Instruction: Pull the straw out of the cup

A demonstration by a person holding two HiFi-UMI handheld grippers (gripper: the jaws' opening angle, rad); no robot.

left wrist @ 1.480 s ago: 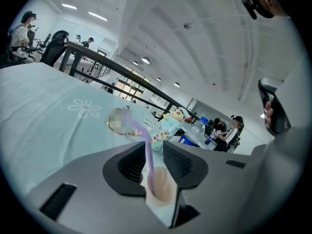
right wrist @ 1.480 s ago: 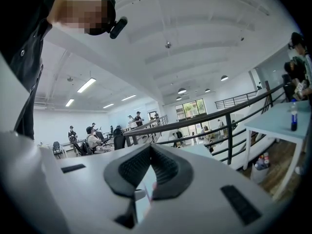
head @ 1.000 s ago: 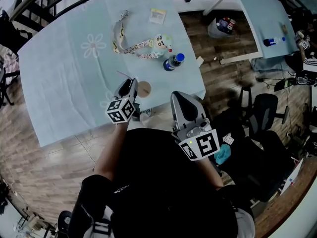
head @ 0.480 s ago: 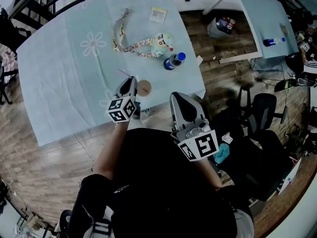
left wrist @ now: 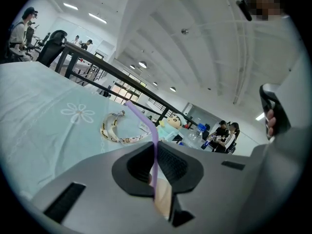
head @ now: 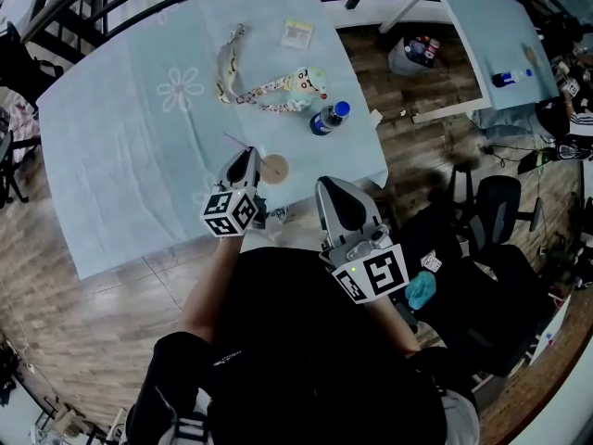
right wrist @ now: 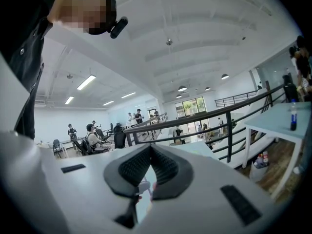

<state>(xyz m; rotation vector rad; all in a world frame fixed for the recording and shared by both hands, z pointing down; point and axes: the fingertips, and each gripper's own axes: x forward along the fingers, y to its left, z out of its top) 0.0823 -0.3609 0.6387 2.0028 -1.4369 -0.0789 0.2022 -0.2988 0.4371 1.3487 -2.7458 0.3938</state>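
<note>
A tan paper cup [head: 273, 167] stands near the front edge of the pale blue table [head: 120, 156]. A thin purple straw [head: 235, 141] leans out of it to the left. In the left gripper view the straw [left wrist: 154, 145] runs upright between the pads, its bent top pointing left, with the cup [left wrist: 163, 201] just below. My left gripper [head: 248, 158] [left wrist: 155, 150] has just been closing and is shut on the straw. My right gripper [head: 335, 191] [right wrist: 150, 152] hangs off the table's front right corner, shut, with nothing in it.
A blue-capped bottle [head: 326, 119], a cartoon figure [head: 309, 82] on a patterned lanyard [head: 243, 86] and a small card [head: 297, 33] lie further back on the table. A second table [head: 482, 35] and an office chair [head: 496, 202] stand to the right.
The left gripper's jaws have closed onto the straw and it has lifted slightly beside the cup. The right gripper has stayed where it was.
</note>
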